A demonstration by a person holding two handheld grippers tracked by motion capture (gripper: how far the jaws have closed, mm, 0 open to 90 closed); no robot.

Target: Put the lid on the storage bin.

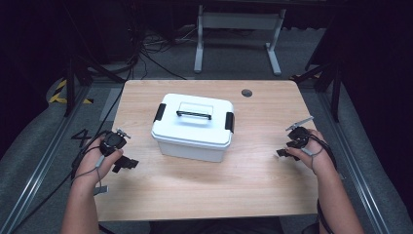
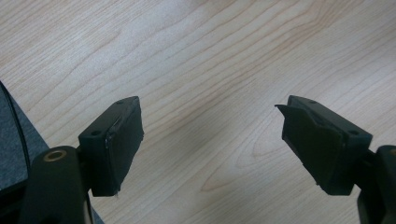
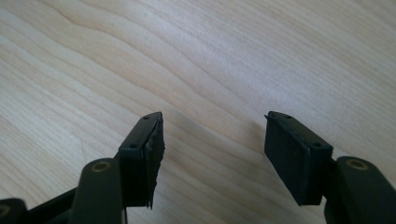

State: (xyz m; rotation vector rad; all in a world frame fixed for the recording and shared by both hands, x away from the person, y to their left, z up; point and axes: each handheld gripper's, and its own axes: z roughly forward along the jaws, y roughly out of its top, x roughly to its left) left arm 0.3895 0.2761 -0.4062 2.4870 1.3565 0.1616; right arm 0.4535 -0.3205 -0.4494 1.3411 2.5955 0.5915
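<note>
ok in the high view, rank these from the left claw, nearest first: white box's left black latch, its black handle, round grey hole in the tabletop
From the left claw, at the table's left:
1. Left black latch, on the white plastic box's near end.
2. Black handle, centred on the lid.
3. Round grey hole, far right, near the table's back edge.

Each claw is black: the left claw (image 1: 127,164) and right claw (image 1: 282,152) both end in two blocky jaws faced with flat dark pads (image 2: 123,144), their edges slightly ragged. Small screw holes dot the jaw backs, and brass-coloured rivets (image 3: 100,166) sit at the pivots. Thin black cables (image 1: 78,163) trail from them. Both forearms are bare.
</note>
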